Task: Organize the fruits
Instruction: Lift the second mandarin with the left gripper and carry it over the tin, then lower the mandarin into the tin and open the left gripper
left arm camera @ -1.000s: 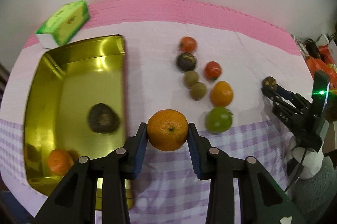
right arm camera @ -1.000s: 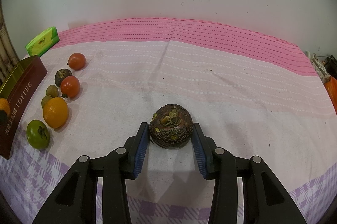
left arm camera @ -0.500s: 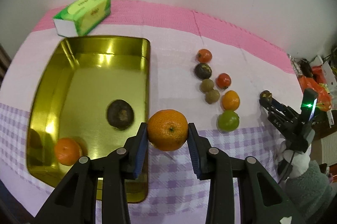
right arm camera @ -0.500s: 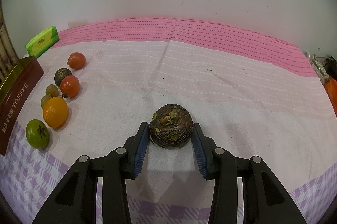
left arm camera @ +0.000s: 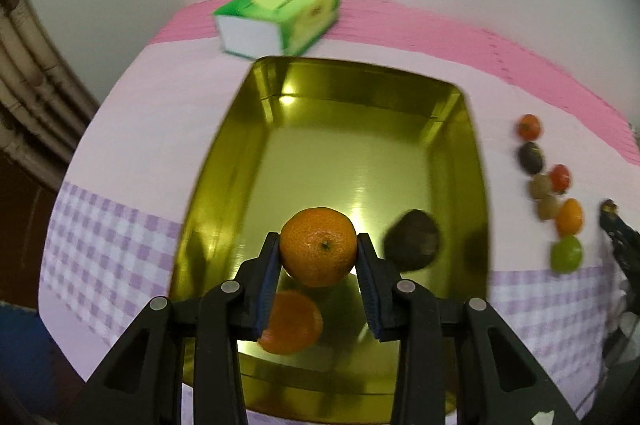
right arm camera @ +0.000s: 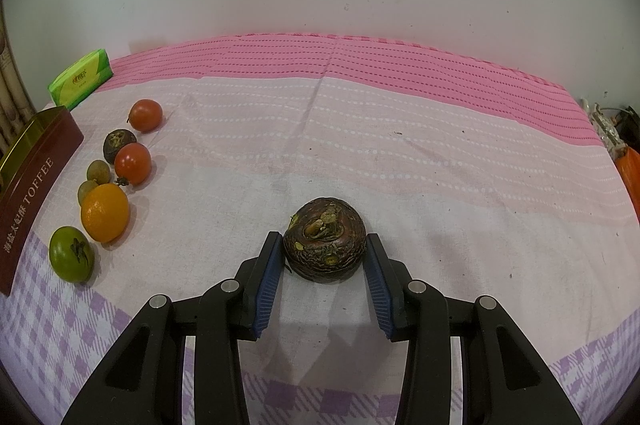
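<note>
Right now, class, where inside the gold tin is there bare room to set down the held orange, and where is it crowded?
Free: the gold tin's far half, toward the tissue pack. Crowded: its near end, holding another orange and a dark fruit below the held orange.

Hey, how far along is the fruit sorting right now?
Done: an orange and a dark fruit lie in the gold tin. In hand: the left gripper holds a second orange over the tin; the right gripper grips a wrinkled brown fruit on the cloth. Left: seven loose fruits beside the tin, from a red tomato to a green tomato.
</note>
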`<state>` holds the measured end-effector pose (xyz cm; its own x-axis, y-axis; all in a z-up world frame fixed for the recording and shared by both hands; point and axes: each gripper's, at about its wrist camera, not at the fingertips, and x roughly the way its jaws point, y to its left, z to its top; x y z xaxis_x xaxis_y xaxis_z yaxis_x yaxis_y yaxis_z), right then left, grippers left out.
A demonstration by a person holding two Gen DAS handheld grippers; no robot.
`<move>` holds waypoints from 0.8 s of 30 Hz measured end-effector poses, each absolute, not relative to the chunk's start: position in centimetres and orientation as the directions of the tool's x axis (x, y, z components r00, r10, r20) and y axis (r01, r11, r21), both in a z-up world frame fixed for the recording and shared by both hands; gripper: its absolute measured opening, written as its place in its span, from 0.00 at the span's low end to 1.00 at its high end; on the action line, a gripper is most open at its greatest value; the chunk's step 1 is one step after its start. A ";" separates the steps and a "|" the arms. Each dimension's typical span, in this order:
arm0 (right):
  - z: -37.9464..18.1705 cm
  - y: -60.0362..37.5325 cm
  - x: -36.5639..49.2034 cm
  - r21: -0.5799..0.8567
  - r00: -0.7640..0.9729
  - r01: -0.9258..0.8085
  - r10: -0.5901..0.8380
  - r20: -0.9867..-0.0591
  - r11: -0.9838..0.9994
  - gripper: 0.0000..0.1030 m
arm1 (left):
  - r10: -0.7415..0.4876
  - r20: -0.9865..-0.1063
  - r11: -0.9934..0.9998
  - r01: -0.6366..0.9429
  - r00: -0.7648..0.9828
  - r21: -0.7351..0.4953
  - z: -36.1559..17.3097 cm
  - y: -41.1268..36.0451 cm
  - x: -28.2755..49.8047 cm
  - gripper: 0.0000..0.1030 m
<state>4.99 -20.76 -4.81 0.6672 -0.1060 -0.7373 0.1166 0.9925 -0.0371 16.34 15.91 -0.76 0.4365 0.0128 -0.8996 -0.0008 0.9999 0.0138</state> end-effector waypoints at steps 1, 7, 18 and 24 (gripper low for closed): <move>-4.8 -20.8 5.0 -0.037 0.667 0.117 -0.106 -0.737 0.992 0.42 | 0.022 -0.900 1.000 -0.004 0.436 0.022 -1.0 16.1 16.5 0.32; -4.8 -20.7 5.0 -0.037 0.667 0.117 -0.106 -0.737 0.992 0.42 | 0.045 -0.905 0.999 -0.024 0.422 0.038 -2.5 17.5 17.2 0.32; -4.9 -20.7 5.0 -0.043 0.666 0.116 -0.110 -0.738 0.992 0.42 | 0.059 -0.910 0.998 -0.039 0.410 0.047 -3.9 18.4 16.9 0.33; -4.9 -20.7 5.0 -0.044 0.666 0.117 -0.111 -0.738 0.992 0.42 | 0.072 -0.906 0.997 -0.032 0.417 0.065 -3.9 18.2 16.7 0.35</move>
<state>5.02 -20.74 -4.92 0.6656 -0.1112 -0.7379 0.1166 0.9922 -0.0443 16.69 18.18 -3.90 0.4170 0.0725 -0.9060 -0.0324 0.9974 0.0649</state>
